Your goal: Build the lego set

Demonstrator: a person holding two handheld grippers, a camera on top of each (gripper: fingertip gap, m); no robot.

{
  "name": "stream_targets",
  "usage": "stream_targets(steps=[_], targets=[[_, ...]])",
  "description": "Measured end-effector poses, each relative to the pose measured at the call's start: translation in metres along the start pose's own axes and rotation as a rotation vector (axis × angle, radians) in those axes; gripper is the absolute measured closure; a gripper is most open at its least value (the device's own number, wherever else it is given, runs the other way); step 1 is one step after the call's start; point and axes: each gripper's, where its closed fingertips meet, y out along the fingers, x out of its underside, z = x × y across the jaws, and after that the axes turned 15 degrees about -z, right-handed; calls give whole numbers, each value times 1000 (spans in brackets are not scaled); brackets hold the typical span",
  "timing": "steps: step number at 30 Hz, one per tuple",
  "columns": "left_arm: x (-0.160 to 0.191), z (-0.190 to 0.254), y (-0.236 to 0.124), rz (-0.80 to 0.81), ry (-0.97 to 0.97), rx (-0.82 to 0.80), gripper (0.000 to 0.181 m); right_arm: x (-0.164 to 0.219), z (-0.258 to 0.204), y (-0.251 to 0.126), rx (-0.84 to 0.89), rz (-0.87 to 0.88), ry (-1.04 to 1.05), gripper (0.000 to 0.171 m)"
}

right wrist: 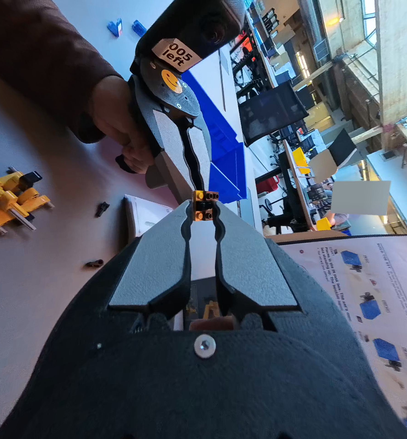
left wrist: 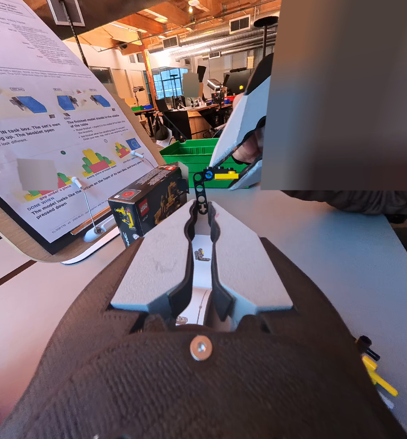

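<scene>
My left gripper (left wrist: 201, 204) is shut on the lower end of a black holed beam (left wrist: 200, 187) that stands upright above the table. A blue pin (left wrist: 208, 175) sits in the beam's top hole, against a small yellow and black brick assembly (left wrist: 225, 175). My right gripper (right wrist: 203, 207) is shut on that assembly (right wrist: 205, 197); in the left wrist view the right gripper (left wrist: 237, 177) comes in from the upper right. In the right wrist view the left gripper (right wrist: 197, 187) meets the assembly from above. Both hold their parts in the air.
A partly built yellow model (right wrist: 10, 197) lies on the table, also at the left wrist view's right edge (left wrist: 373, 370). The set's box (left wrist: 150, 204), an instruction sheet on a stand (left wrist: 43, 118), a green bin (left wrist: 190, 154), a blue bin (right wrist: 221, 154), a booklet (right wrist: 145, 213) and loose black pins (right wrist: 102, 209) are around. The tips of both grippers are at nearly the same place. Left tips and right tips are each some 15 cm from the partly built yellow model (right wrist: 10, 197).
</scene>
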Motion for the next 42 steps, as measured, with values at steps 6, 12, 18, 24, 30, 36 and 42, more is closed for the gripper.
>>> stream_targets(steps=[6, 12, 18, 24, 30, 36, 42], targets=[[9, -16, 2, -31, -58, -61, 177, 3, 19, -24, -24, 72, 113, 151], [25, -29, 8, -105, -102, -115, 176, 75, 9, -44, -127, 45, 463, 141], [44, -22, 22, -189, -95, -82, 177, 124, -38, -37, -171, -9, 636, 150], [58, -12, 33, -266, -16, -83, 177, 117, -41, -32, -235, 49, 713, 143], [58, 0, 39, -281, 67, -93, 177, 105, -40, -31, -216, 75, 717, 146], [57, 10, 43, -283, 96, -83, 177, 90, -51, -18, -333, 111, 804, 134], [61, 7, 46, -319, 137, -155, 177, 73, -56, 2, -315, 89, 879, 138]])
